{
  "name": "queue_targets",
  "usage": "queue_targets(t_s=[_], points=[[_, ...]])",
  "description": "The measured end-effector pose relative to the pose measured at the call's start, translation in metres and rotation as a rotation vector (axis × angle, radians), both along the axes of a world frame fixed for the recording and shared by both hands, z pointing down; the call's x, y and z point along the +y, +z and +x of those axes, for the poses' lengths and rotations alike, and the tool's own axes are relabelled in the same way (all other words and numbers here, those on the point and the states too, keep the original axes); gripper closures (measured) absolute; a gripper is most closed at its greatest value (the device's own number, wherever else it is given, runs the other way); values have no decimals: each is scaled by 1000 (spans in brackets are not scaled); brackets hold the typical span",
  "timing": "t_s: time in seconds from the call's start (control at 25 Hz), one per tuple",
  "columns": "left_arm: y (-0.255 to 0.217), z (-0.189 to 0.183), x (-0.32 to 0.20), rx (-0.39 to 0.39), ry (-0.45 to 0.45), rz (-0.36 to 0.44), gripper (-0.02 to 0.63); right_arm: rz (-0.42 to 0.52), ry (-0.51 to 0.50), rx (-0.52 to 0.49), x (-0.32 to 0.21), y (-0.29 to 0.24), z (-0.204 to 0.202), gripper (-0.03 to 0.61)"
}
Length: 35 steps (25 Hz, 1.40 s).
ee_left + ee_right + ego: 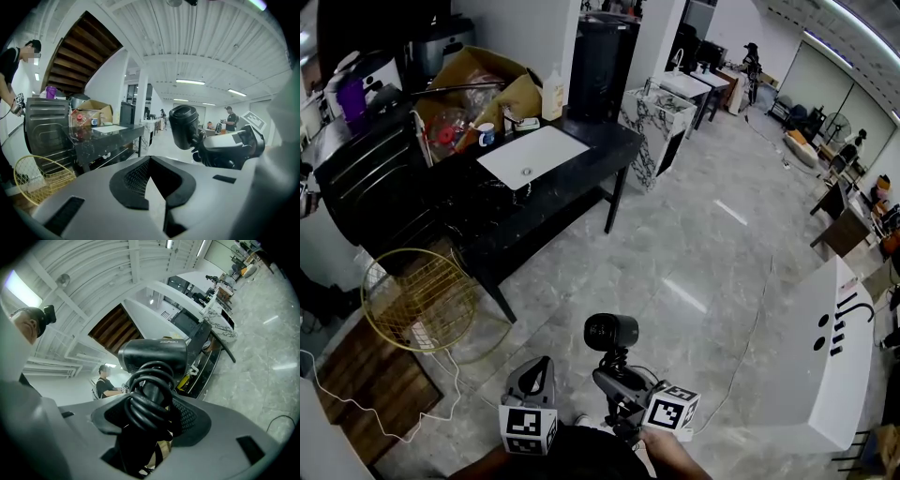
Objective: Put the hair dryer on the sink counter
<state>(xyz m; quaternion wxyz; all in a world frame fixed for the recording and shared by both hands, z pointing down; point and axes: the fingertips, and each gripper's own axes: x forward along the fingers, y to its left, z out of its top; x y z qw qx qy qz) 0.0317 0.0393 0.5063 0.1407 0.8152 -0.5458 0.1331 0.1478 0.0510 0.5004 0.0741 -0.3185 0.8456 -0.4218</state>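
The black hair dryer (611, 332) stands upright in my right gripper (621, 382), low in the head view, over the grey floor. In the right gripper view the jaws are shut on its handle, which is wrapped in coiled black cord (149, 401), with the barrel (152, 355) above. My left gripper (535, 369) hangs just left of it, jaws together and empty (151, 187); the hair dryer (183, 126) shows to its right. The black sink counter (595, 141) with its white basin (532, 156) stands well ahead at upper left.
A gold wire basket (420, 298) sits on the floor before the counter. A cardboard box (483, 80), a bottle (552, 92) and small items crowd the counter's back. A dark rack (370, 183) stands left, a white counter (820, 366) right. A cable (741, 352) trails on the floor.
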Motion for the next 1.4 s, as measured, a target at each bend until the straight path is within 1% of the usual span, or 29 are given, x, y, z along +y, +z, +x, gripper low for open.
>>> queue_targets(t_s=[0.48, 0.8, 0.96, 1.2, 1.4], points=[[-14, -44, -79, 21, 35, 21, 607, 20, 31, 24, -73, -16, -48, 314], [-32, -69, -121, 44, 68, 58, 607, 39, 60, 30, -108, -37, -76, 314], [-38, -81, -136, 44, 85, 71, 607, 65, 67, 35, -121, -44, -91, 314], [-37, -110, -151, 37, 105, 84, 607, 52, 86, 29, -138, -37, -121, 314], [-36, -129, -154, 43, 102, 81, 607, 47, 67, 31, -139, -36, -146, 314]])
